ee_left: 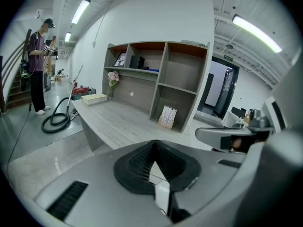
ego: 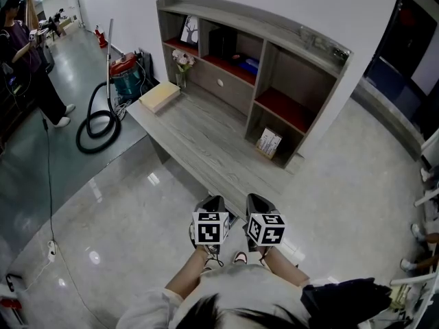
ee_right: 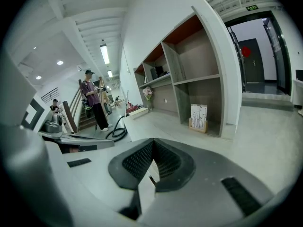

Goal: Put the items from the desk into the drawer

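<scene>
**Head view.** You stand at the near end of a long grey wood-grain counter (ego: 199, 139). It runs away to the far left, with a shelf unit (ego: 274, 67) along its right side. Your left tongs (ego: 212, 203) and right tongs (ego: 258, 201) hang side by side, just beside each other, over the near end of the counter. Each carries a cube with square markers.

- A flat pale box (ego: 159, 96) lies at the far left end of the counter.
- A vase of flowers (ego: 182, 62) stands just beyond it, against the shelf unit.
- A small printed box (ego: 269, 142) stands in the lowest near compartment.
- A panel with a small knob (ego: 219, 82) sits shut in the middle of the unit.
- On the floor to the left is a red and teal vacuum cleaner (ego: 125, 74) with a looped black hose (ego: 96, 125).
- A person (ego: 27, 60) stands at the far left.

**Left gripper view.** The left tongs' black ribbed pads meet at their tips and have hold of nothing. Beyond them the counter stretches away. The flat pale box and the flowers are far along it, and the printed box is nearer, in the bottom compartment.

**Right gripper view.** The right tongs' pads likewise meet at the tips, with nothing between them. The printed box shows to the far right. The flat pale box lies further off to the left.
</scene>
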`<control>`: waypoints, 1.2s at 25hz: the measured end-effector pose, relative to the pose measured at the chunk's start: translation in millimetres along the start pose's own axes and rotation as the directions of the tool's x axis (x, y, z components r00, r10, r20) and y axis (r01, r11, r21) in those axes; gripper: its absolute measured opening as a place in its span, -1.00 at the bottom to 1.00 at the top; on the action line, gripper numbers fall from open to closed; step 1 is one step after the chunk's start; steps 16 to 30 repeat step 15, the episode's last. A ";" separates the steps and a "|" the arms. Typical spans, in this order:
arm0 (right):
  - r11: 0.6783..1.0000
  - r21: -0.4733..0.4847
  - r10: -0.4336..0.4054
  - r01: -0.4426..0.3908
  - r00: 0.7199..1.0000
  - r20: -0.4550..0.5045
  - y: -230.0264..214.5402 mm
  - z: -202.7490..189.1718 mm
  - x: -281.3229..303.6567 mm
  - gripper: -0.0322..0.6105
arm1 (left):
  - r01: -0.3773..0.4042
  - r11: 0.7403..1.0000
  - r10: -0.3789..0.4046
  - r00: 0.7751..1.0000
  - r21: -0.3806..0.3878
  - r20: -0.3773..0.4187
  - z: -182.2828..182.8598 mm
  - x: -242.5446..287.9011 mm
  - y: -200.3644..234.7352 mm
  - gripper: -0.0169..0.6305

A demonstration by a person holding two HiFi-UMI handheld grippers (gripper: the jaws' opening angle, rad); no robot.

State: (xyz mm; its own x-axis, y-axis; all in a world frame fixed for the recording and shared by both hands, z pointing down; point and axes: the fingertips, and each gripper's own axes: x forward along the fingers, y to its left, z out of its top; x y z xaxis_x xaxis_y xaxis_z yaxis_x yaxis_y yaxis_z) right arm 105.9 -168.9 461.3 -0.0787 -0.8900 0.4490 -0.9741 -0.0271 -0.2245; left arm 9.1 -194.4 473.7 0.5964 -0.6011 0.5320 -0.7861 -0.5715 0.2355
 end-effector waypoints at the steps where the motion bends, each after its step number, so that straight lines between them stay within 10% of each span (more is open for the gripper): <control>1: 1.000 -0.002 0.000 0.000 1.000 -0.002 -0.6 -0.3 0.4 -0.90 | -0.001 1.000 0.001 1.000 -0.002 0.000 -0.3 0.7 0.1 -0.92; 30: 1.000 -0.003 -0.009 0.009 1.000 -0.014 -12.0 -4.5 -0.8 -0.90 | -0.004 1.000 0.004 1.000 -0.002 -0.007 -4.6 9.2 -6.7 -0.92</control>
